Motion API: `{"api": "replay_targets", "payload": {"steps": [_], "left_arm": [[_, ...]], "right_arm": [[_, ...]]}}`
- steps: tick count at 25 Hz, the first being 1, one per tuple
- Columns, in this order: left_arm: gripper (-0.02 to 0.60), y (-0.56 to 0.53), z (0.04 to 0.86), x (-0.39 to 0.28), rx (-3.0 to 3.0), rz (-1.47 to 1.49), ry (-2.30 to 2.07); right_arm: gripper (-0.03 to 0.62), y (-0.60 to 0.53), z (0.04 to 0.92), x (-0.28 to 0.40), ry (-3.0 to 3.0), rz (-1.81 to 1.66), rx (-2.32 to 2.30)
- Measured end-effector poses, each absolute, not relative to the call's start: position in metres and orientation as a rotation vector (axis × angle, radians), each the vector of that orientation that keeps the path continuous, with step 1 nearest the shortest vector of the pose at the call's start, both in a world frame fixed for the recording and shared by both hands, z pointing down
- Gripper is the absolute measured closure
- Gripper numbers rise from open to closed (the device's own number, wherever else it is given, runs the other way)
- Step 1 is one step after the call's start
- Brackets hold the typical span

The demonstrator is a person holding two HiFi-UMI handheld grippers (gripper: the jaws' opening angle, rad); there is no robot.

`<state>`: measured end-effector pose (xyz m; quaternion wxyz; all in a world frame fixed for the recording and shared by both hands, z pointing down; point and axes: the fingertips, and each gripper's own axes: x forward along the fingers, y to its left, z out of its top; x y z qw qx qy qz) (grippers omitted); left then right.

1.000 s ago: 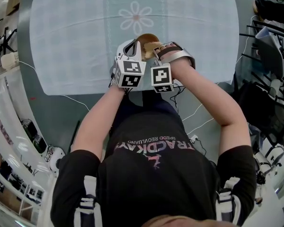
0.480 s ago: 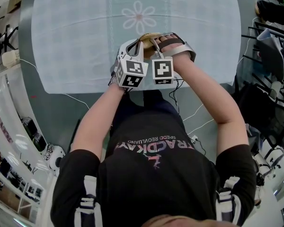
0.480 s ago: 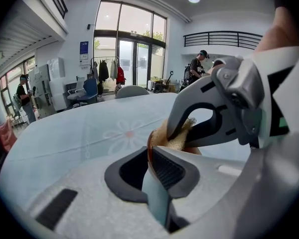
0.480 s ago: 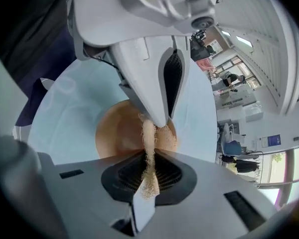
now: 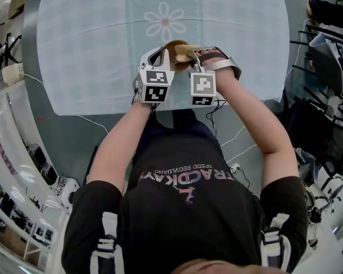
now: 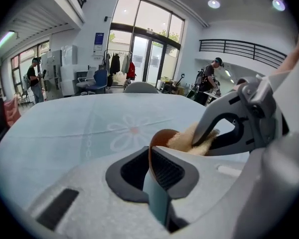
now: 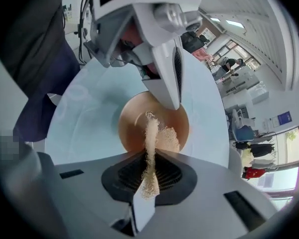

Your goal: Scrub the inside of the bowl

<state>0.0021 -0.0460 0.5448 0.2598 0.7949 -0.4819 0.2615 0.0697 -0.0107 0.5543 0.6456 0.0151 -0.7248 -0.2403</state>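
A small brown bowl [image 5: 176, 44] stands on the pale cloth, just beyond both grippers. My left gripper [image 5: 167, 57] is shut on its thin rim [image 6: 150, 151]; its jaws have just been closing a little, with the rim between them. My right gripper [image 5: 190, 55] is shut on a beige fibrous scrubber [image 7: 150, 148] and points steeply down into the bowl [image 7: 134, 121]. The scrubber's free end lies against the bowl's inner surface. In the left gripper view the scrubber [image 6: 187, 141] shows at the bowl's mouth [image 6: 164, 135], under the right gripper's finger [image 6: 214, 121].
A pale blue checked cloth [image 5: 91, 39] with a flower print [image 5: 164, 20] covers the round table. Cables [image 5: 97, 121] trail along the table's near edge. Racks and equipment [image 5: 326, 33] crowd the room's right side. People stand far off in the room [image 6: 209, 78].
My right gripper has rolled, and its marker cube has shifted a little to the right. The scrubber has moved within the bowl. The left gripper and the bowl have stayed where they were.
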Motion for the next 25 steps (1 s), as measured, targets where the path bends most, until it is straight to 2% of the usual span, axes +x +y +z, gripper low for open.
{"api": "replay_targets", "payload": {"steps": [7, 11, 16, 25], "left_arm": [[0.554, -0.048, 0.549, -0.007, 2.096, 0.650, -1.269], [0.554, -0.045, 0.542, -0.007, 2.161, 0.573, -1.169], [0.554, -0.032, 0.513, 0.007, 2.426, 0.541, -0.873], [0.554, -0.022, 0.482, 0.021, 2.693, 0.685, -0.544]], "right_arm": [[0.562, -0.028, 0.515, 0.081, -2.060, -0.020, 0.395], [0.562, -0.053, 0.504, 0.092, -2.136, 0.075, 0.529], [0.562, -0.051, 0.504, 0.084, -2.191, 0.036, 0.356], [0.562, -0.023, 0.512, 0.053, -2.129, -0.329, -0.024]]}}
